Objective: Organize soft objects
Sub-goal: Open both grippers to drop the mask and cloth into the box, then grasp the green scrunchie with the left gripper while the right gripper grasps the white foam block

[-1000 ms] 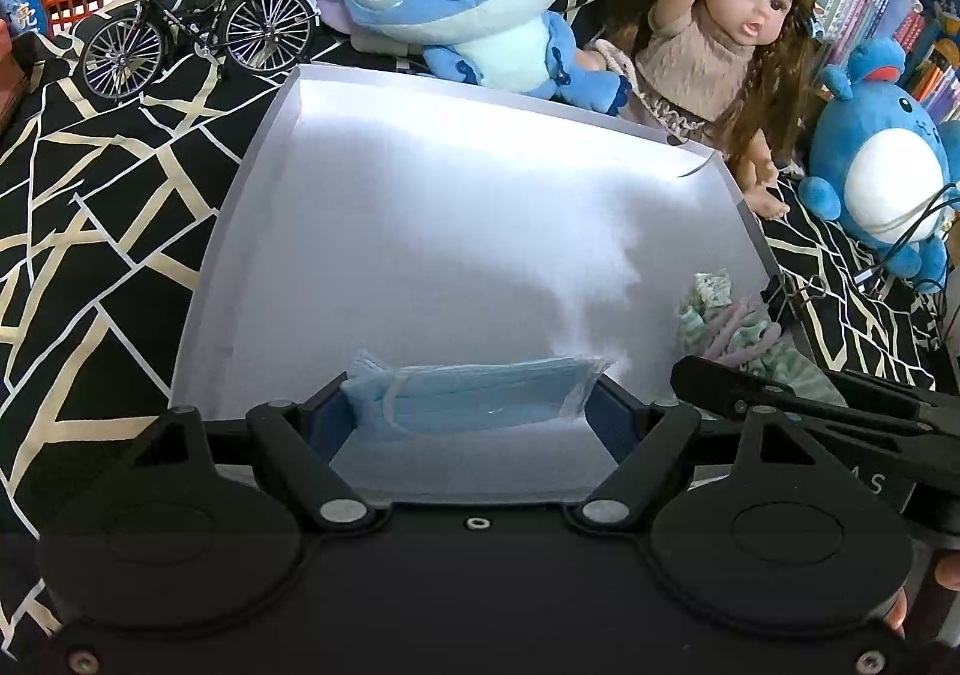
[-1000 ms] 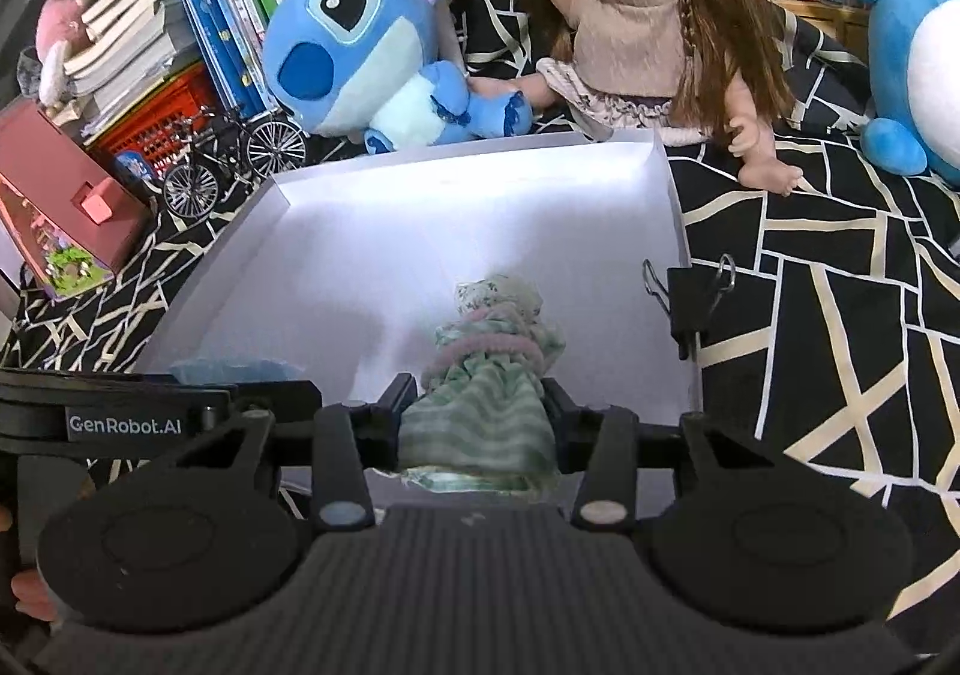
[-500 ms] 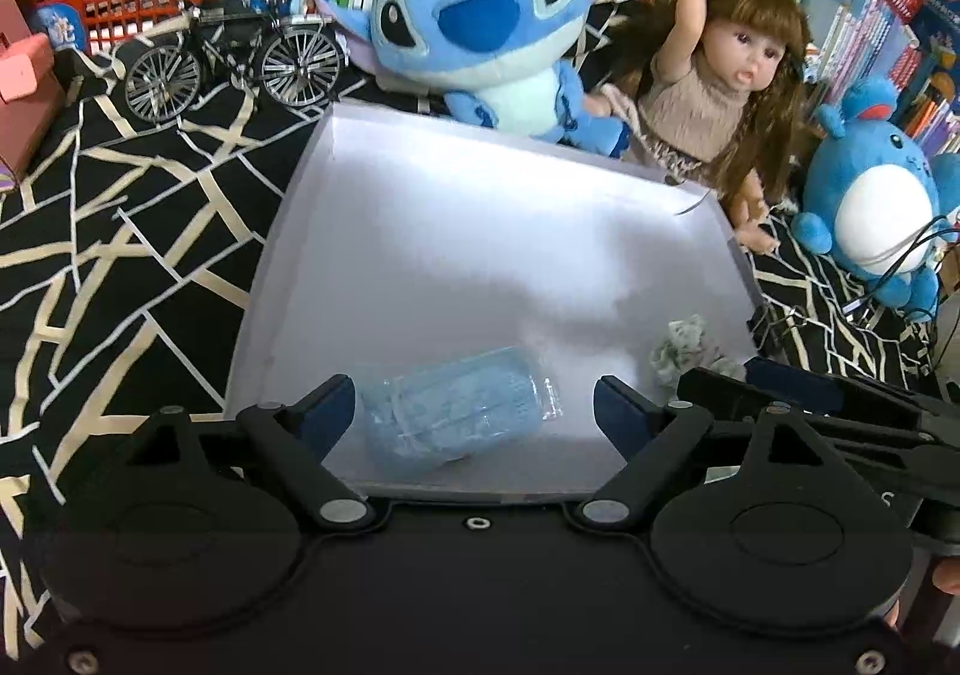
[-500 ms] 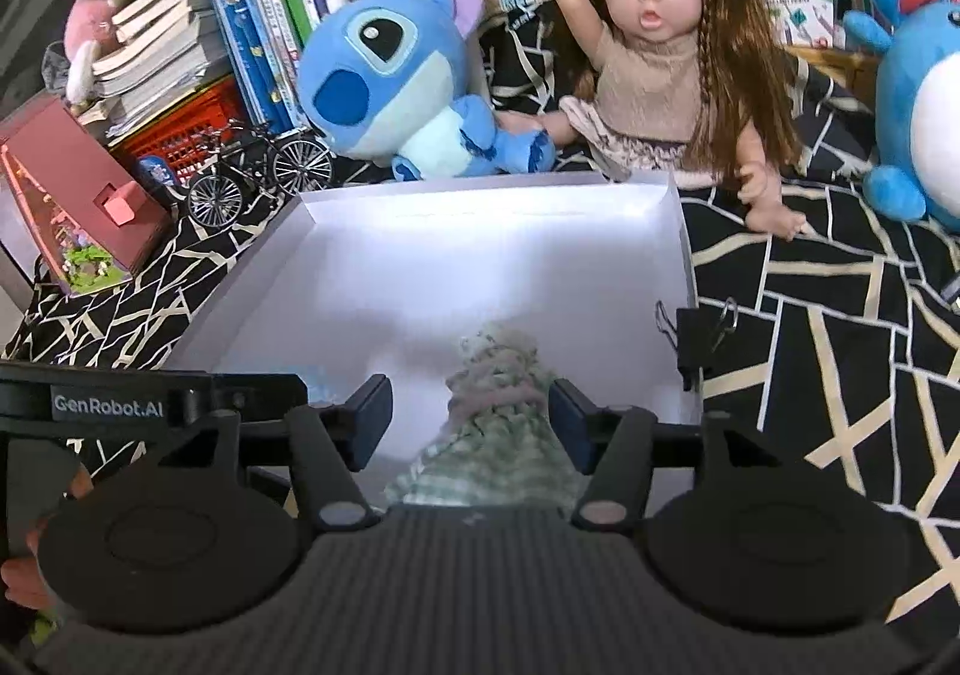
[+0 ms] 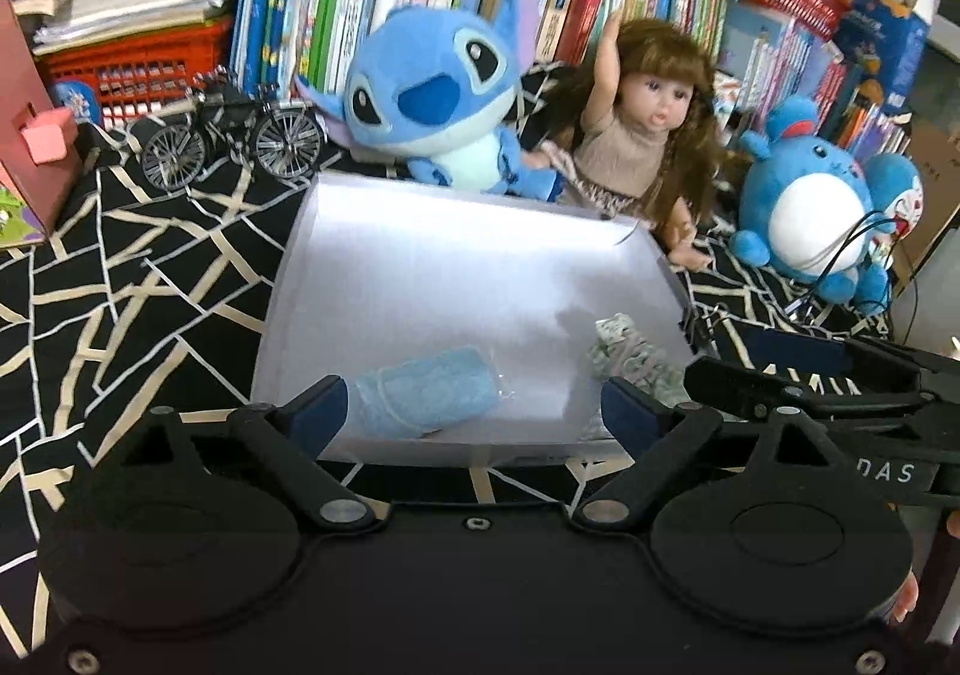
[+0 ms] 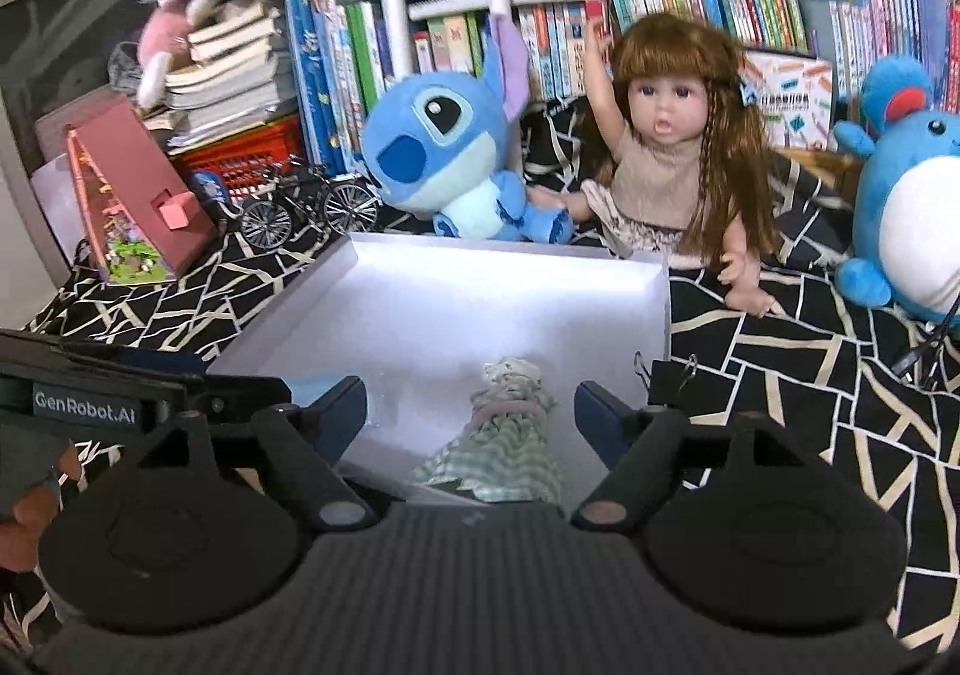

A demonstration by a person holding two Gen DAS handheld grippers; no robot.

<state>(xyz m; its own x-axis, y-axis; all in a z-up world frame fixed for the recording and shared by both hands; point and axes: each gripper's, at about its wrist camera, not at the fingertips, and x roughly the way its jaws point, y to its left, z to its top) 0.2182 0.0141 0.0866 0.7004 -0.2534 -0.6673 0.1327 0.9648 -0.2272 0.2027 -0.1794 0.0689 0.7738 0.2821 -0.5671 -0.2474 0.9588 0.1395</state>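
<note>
The left gripper is spread wide and holds nothing; the blue face mask lies between its fingers, in the near left part of the white box. The right gripper is likewise spread, and the green checked cloth bundle lies between its fingers at the box's near edge, perhaps overhanging it. A black binder clip grips the box wall at three o'clock. Beyond, at twelve o'clock, a blue plush toy and a doll sit on the black patterned bench.
</note>
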